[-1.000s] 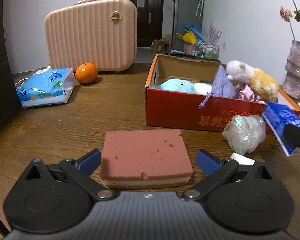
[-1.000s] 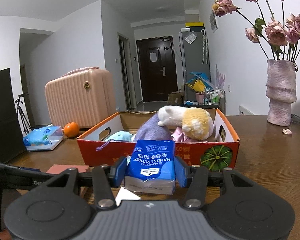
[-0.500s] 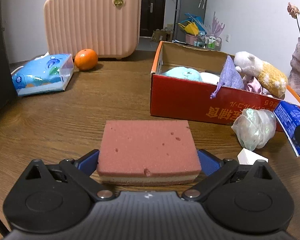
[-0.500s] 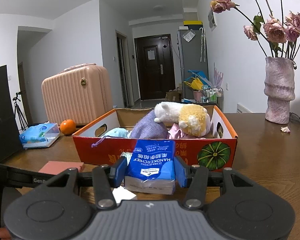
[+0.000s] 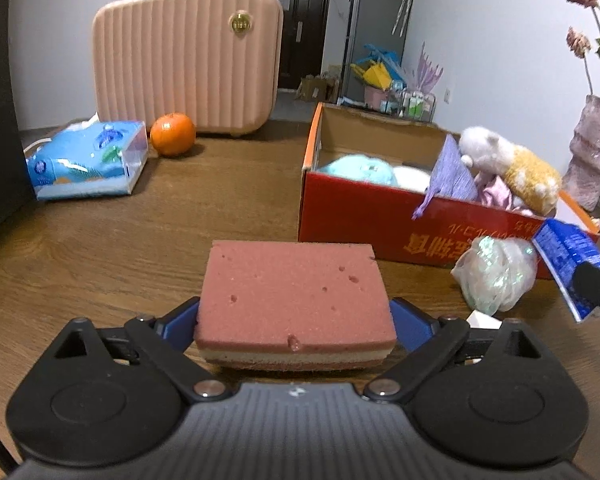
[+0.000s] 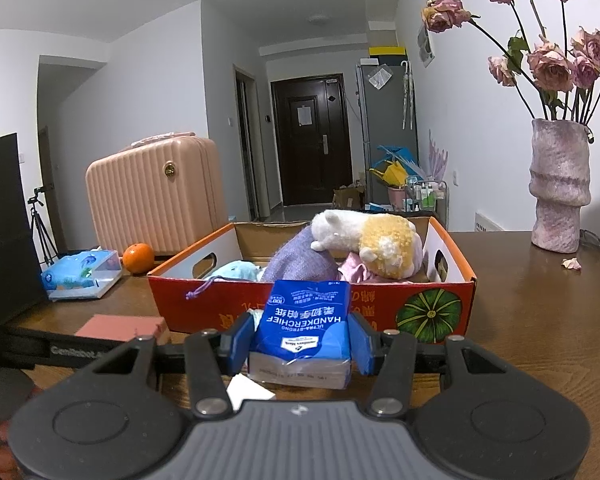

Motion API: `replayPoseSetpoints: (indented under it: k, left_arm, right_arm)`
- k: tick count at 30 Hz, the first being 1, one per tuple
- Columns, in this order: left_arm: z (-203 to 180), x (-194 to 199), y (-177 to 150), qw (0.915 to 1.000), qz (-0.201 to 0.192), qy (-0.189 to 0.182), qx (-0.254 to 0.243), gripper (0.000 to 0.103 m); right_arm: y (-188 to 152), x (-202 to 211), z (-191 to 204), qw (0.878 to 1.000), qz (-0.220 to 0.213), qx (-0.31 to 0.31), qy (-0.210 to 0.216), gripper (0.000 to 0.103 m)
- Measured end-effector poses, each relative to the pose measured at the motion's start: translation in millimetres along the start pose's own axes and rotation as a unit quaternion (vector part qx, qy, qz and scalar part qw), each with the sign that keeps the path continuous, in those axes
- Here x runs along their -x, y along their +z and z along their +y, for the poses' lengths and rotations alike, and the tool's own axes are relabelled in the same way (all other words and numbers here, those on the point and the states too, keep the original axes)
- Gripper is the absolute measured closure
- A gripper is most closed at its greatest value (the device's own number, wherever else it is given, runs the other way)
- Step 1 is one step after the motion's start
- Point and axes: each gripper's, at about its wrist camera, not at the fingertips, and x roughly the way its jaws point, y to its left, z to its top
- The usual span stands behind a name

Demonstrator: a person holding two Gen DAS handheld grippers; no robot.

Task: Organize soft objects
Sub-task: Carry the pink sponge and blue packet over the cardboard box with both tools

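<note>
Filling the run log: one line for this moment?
left tool: closing around pink rectangular sponge | right tool: holding blue handkerchief tissue pack | red cardboard box: ahead

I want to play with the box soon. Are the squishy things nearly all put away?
Partly. The box already holds a plush, a purple pouch and a blue toy. The right gripper grips a tissue pack, and the left gripper is closing around the sponge. The shiny bag is not boxed yet.
</note>
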Motion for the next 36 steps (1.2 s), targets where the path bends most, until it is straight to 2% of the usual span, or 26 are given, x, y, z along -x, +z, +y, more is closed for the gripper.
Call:
replayPoseSetpoints:
  k: [9, 19, 27, 36]
  left_arm:
    - [9, 36, 9, 0.9983, -0.056, -0.003, 0.018, 0.005]
    - [-5, 51, 33, 0.9953, -0.095, -0.017, 0.005, 0.005]
    - [-19, 49, 56, 0.9920, -0.123, -0.029, 0.007, 0.005]
    - [-20, 26, 83, 0.9912, -0.128, -0.036, 0.003, 0.005]
  right_arm:
    - [4, 3, 1, 1.000, -0.015, 0.002, 0.008, 0.053]
    - [21, -7, 8, 0.999, -0.036, 0.016, 0.009, 0.053]
    - [39, -31, 16, 0.998, -0.051, 0.017, 0.010, 0.053]
    - [53, -76, 21, 0.999, -0.047, 0.012, -0.002, 0.053]
